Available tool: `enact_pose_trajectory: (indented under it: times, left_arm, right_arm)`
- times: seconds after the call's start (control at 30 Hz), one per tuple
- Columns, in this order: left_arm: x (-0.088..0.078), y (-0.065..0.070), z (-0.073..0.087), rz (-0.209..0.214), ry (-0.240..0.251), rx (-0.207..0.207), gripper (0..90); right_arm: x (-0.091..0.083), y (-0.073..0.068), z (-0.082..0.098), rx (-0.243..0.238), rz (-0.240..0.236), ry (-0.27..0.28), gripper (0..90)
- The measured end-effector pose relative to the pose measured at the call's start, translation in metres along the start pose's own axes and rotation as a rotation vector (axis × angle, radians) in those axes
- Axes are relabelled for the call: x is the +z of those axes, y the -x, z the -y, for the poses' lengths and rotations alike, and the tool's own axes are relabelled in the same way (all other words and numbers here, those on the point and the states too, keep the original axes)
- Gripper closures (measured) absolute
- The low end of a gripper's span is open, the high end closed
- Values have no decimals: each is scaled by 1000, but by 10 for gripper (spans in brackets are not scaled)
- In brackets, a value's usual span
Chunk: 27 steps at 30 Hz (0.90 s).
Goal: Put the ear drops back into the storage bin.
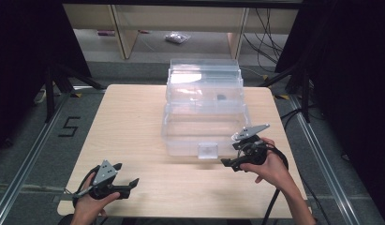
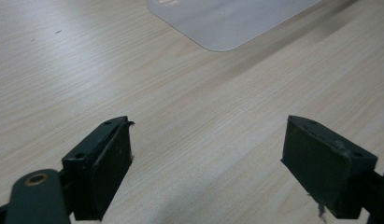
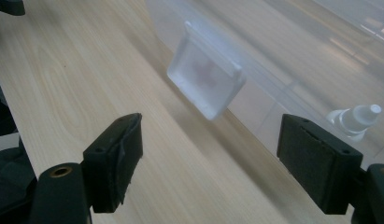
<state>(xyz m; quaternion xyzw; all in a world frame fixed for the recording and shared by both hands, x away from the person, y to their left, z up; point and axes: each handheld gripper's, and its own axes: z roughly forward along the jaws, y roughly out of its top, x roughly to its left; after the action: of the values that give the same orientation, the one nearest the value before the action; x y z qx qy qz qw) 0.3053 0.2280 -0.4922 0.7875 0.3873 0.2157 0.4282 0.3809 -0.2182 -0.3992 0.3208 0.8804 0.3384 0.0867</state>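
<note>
A clear plastic storage box (image 1: 204,112) with its lid on stands at the middle of the wooden table (image 1: 134,122). A pale latch (image 1: 208,151) hangs on its front wall. My right gripper (image 1: 230,152) hovers just right of that latch, open. In the right gripper view the latch (image 3: 206,84) lies ahead of the empty gripper (image 3: 210,154), apart from it, and a small white bottle (image 3: 355,119) shows through the box wall. My left gripper (image 1: 128,173) rests near the table's front left, open. In the left gripper view that gripper (image 2: 208,158) stands over bare wood, with a rounded box corner (image 2: 227,18) farther off.
A small dark item (image 1: 221,97) lies inside the box toward the back. Black stand legs (image 1: 54,84) flank the table on both sides. A taped "5" (image 1: 69,126) marks the floor at left. Cables (image 1: 265,33) and a wooden frame stand beyond the table.
</note>
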Motion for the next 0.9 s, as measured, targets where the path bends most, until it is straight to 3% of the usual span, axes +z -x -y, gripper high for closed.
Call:
enact_pose_trajectory:
  times: [0.1, 0.23, 0.27, 0.3, 0.43, 0.47, 0.53, 0.7, 0.73, 0.9]
  left_arm:
    - [0, 1, 0, 1, 7, -7, 153]
    - [1, 1, 0, 2, 8, -8, 153]
    - [1, 1, 0, 1, 7, -8, 153]
    - [0, 0, 0, 0, 4, -4, 153]
    - [1, 1, 0, 1, 9, -9, 153]
    - [0, 1, 0, 0, 8, -7, 153]
    - [0, 1, 0, 1, 8, -8, 153]
    - [0, 0, 0, 1, 7, -7, 153]
    - [0, 0, 0, -1, 1, -2, 153]
    - [0, 0, 0, 1, 8, -8, 153]
  right_arm:
    - [-1, -1, 1, 15, -12, -20, 233]
    - [1, -3, 4, 6, -18, -8, 234]
    - [4, -3, 5, -19, -4, 11, 234]
    - [2, -5, 5, 4, -23, -9, 234]
    - [6, -8, 8, -8, -5, 4, 235]
    - [4, -9, 7, 7, -29, -12, 236]
    - [5, -8, 8, -18, -20, -3, 236]
    - [4, -12, 10, 9, -35, -12, 236]
    - [5, -12, 12, 3, -29, 6, 236]
    - [5, -12, 15, -8, -29, 0, 235]
